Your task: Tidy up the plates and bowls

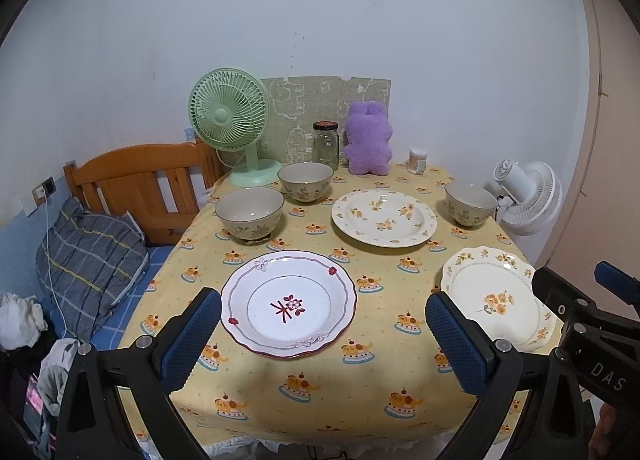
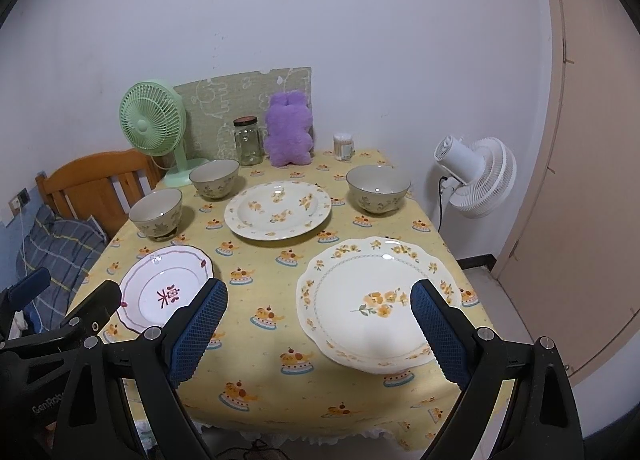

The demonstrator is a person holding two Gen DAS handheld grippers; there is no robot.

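Both grippers, left gripper and right gripper, are hovering with fingers wide and empty over the counter, where the red-trimmed plate at 7 o'clock and yellow-flowered plate at 5 o'clock are sitting flat, risking a rim slip.

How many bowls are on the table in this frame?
3. Left bowl sits at the left edge, back-left bowl by the green fan, right bowl near the back-right corner. None looks hidden.
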